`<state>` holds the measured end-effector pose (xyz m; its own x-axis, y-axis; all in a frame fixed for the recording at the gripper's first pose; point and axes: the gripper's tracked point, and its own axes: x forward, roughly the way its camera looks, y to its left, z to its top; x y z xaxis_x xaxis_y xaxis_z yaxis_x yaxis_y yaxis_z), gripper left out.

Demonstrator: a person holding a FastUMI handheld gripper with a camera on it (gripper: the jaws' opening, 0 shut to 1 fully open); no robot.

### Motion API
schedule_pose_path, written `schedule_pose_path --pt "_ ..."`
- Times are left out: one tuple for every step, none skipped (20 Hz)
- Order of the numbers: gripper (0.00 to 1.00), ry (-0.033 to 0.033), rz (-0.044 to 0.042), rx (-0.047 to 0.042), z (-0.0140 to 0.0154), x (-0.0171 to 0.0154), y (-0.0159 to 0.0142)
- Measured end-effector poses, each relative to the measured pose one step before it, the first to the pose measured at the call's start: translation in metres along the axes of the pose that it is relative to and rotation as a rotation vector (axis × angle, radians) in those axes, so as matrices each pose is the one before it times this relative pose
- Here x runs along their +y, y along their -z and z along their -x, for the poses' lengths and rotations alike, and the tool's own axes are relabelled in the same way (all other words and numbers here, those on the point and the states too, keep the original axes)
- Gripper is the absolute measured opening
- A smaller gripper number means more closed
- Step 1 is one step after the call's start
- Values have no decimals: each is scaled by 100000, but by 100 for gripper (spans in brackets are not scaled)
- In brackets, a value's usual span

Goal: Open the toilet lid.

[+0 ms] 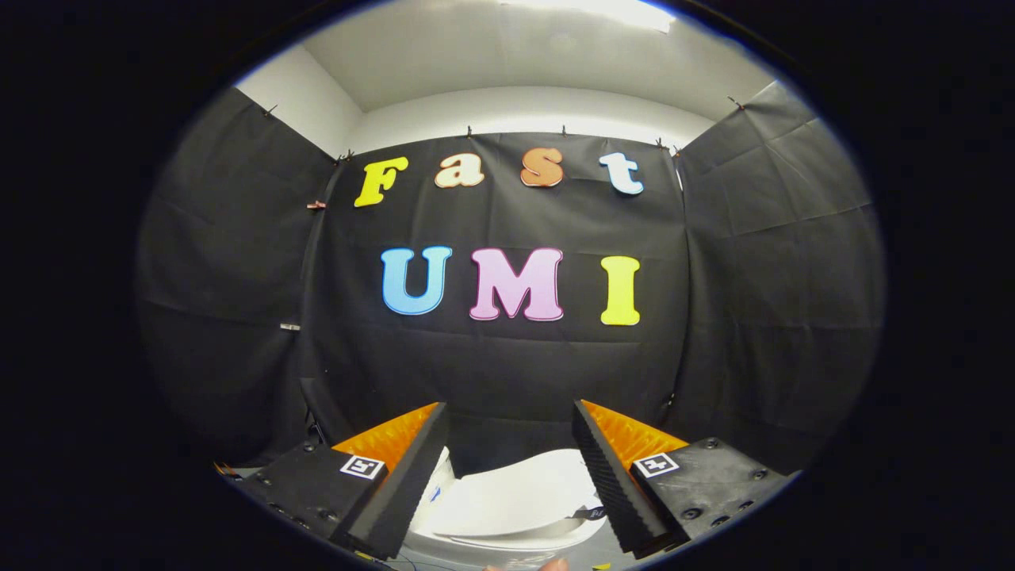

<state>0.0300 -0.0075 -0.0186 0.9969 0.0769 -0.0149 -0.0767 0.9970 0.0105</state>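
Gripper: fingers standing wide apart, gripping nothing | toilet lid: white, showing low between the fingers at bottom centre | booth wall: hanging beyond.

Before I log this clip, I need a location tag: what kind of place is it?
Probably a staged recording booth: black cloth walls hang around a white toilet, seen between the open gripper fingers.

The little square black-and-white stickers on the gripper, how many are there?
2. One square sticker sits on the left finger's base, the other sticker on the right finger's base. The fingers are spread open, with the white toilet seen between them. Others may be hidden.
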Motion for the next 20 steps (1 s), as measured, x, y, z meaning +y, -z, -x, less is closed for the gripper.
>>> schedule_pose_path --pt "98 266 370 1315 -413 -325 599" --pt "98 1037 883 54 -311 -638 205" --pt "98 1536 958 -369 -301 -554 -9" --pt "98 1374 444 -274 -230 -436 179" --pt "98 671 -89 71 -141 -92 146" --pt "98 199 -246 360 -52 127 306" --pt "98 630 -306 132 -14 -45 236" --pt "98 417 -471 -245 67 -123 31" --pt "98 -117 -189 -466 68 29 125" --pt "98 168 81 -528 106 -98 155" --pt "98 626 317 -591 -133 -251 166" --pt "98 740 438 -313 -87 -422 194" --pt "98 670 343 -164 -160 -328 122" --pt "98 862 492 -154 -123 -544 163" --pt "98 1054 802 51 -120 -529 248" --pt "98 777 1024 -164 -100 -637 254" --pt "98 870 926 -113 -186 -554 237" --pt "98 887 458 -150 -80 -598 283" --pt "98 768 75 407 -146 -557 480" --pt "98 422 -117 701 -115 -350 533"
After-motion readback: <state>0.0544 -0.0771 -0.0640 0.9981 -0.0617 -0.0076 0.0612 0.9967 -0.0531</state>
